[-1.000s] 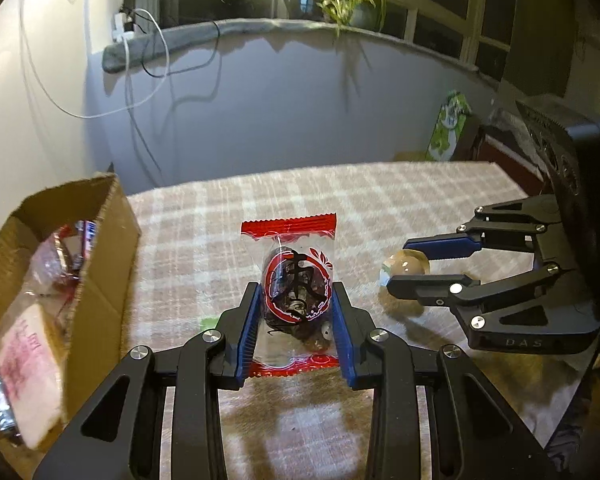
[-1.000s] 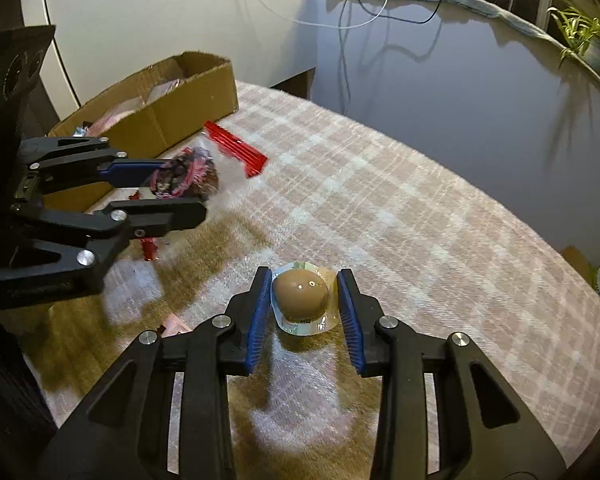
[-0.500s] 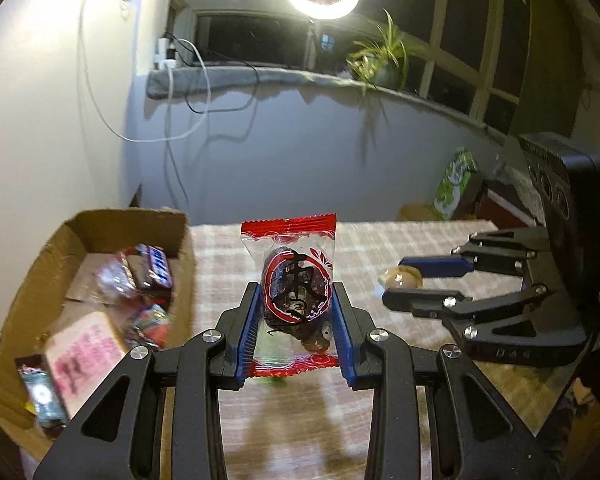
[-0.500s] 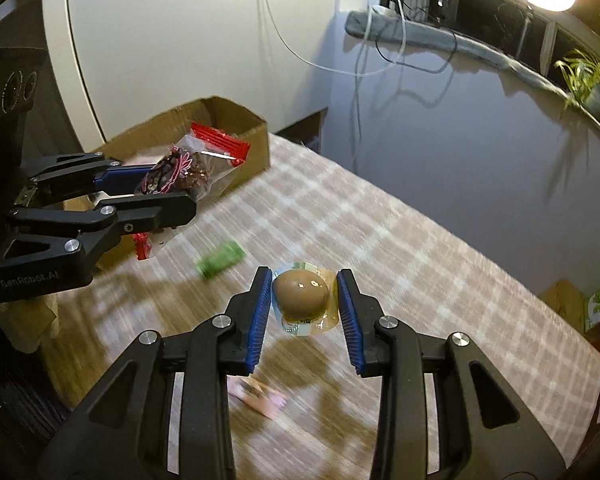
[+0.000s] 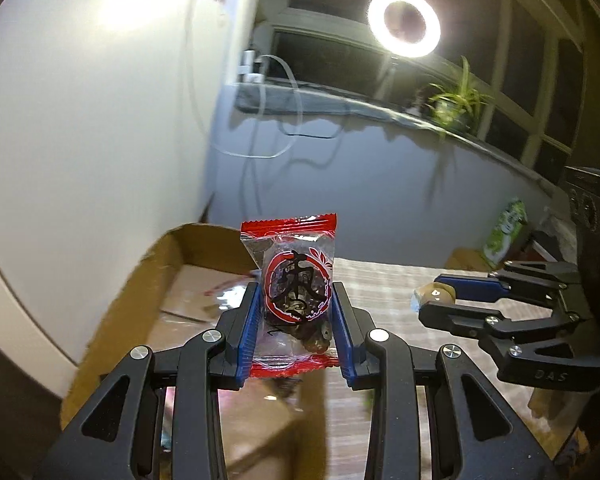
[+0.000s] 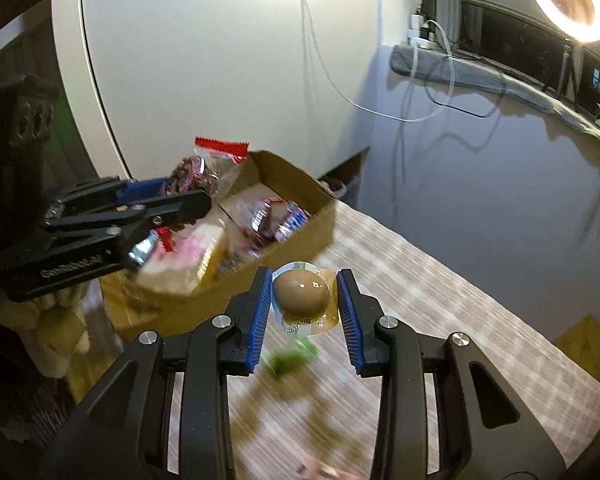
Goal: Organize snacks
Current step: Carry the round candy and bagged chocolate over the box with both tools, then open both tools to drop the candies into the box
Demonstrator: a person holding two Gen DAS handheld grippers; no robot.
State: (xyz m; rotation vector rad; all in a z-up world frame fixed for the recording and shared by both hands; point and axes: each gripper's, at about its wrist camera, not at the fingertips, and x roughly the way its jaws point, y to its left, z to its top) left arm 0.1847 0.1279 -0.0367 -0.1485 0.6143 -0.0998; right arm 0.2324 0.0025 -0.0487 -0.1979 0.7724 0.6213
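Note:
My left gripper [image 5: 296, 316] is shut on a clear snack packet with red ends [image 5: 294, 284], held in the air over the open cardboard box [image 5: 148, 276]. In the right wrist view that same left gripper [image 6: 188, 196] hangs above the box [image 6: 308, 232] with the packet [image 6: 204, 168] in its jaws. My right gripper [image 6: 304, 300] is shut on a wrapped brown egg [image 6: 300, 290], lifted above the table beside the box's near corner. From the left wrist view the right gripper [image 5: 440, 304] shows at the right with the egg [image 5: 434, 294].
The box holds several wrapped snacks, among them a pink-labelled pack [image 6: 188, 256]. A small green packet [image 6: 294, 358] lies blurred on the checked tablecloth [image 6: 420, 320]. A white wall [image 6: 220, 60], a ring light [image 5: 404, 24] and a potted plant [image 5: 456, 100] stand behind.
Both grippers have risen and swung left toward the box, each keeping its snack. The left gripper now hangs over the box instead of the table.

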